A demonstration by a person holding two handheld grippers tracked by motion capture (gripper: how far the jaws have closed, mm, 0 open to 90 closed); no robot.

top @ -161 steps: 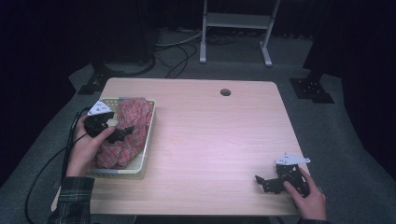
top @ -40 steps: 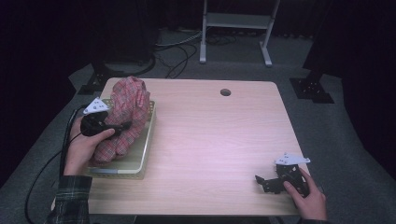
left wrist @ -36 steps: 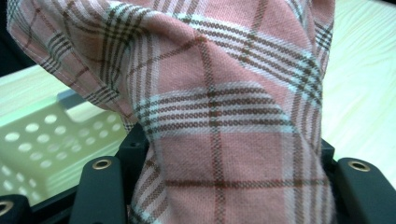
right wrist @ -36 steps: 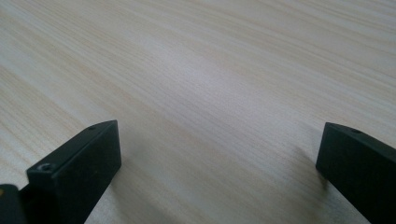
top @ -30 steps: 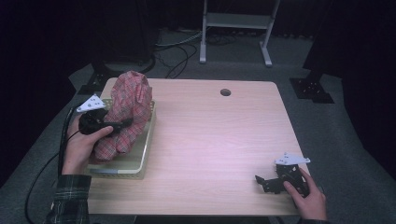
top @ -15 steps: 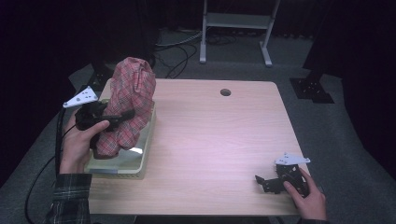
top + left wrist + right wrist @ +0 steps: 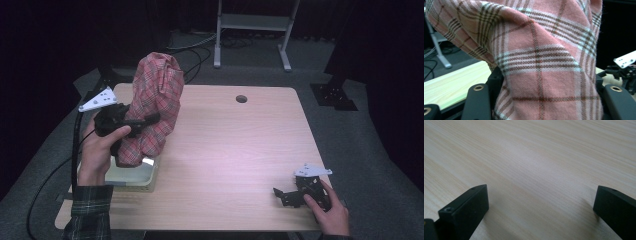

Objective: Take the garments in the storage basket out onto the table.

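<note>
Pink plaid cloth hangs in a tall bunched column from the left tool, which is clamped on its middle folds. In the left gripper view the fabric is packed between the two black jaws, pressing against both, with checks of brown and pale blue running across it. The left hand grips the tool's body from below, a plaid sleeve showing at the wrist, and the grey three-cornered plate sits on top of the tool. A black cable trails down from it past the bench edge.

The cloth's upper end rises above the tool and folds over, while its lower end drops into a pale shallow tray that sits on the left side of the wooden bench. Part of the tray's bottom is bare near its front corner.

At the near right corner of the bench the right tool rests low on the wood, held by the right hand. Its jaws stand wide apart with nothing between them; in the right gripper view bare wood grain lies between the two black tips. The right tool is well apart from the cloth and the tray. A small round hole marks the far part of the bench top.
</note>
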